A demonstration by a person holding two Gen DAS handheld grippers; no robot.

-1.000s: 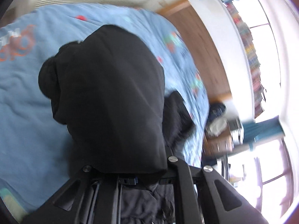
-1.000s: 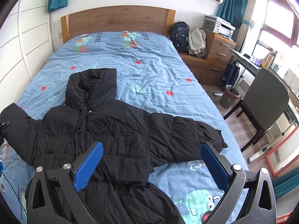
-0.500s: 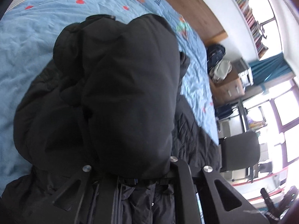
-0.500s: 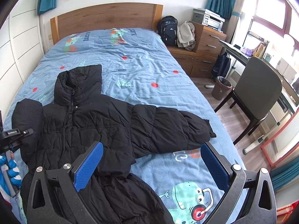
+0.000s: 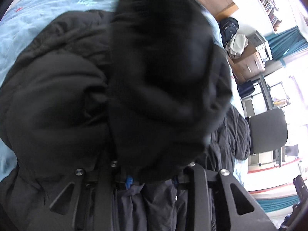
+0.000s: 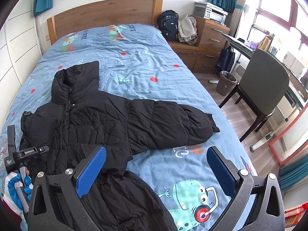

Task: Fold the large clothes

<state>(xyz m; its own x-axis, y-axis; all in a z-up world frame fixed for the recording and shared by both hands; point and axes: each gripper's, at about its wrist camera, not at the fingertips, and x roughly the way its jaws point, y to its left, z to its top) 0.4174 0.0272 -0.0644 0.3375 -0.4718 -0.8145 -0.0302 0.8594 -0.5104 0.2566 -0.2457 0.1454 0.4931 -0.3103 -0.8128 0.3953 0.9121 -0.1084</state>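
A black puffer jacket (image 6: 100, 123) lies face up on the blue bed (image 6: 134, 63), hood toward the headboard. Its right sleeve (image 6: 173, 123) stretches out toward the bed's right edge. My left gripper (image 5: 150, 181) is shut on the left sleeve (image 5: 165, 88), which bulges over the jacket's body and fills the left wrist view. In the right wrist view the left gripper (image 6: 28, 152) sits at the jacket's left side. My right gripper (image 6: 156, 171) is open and empty, above the jacket's lower hem.
A wooden headboard (image 6: 104, 17) is at the far end. A nightstand (image 6: 202, 44) with a backpack (image 6: 169, 27) and clothes stands at the right. A grey chair (image 6: 263, 88), a bin (image 6: 227, 82) and a desk stand along the right side.
My left gripper has carried the left sleeve inward over the jacket's body; the sleeve was spread out left before. The right gripper has stayed open and shifted slightly.
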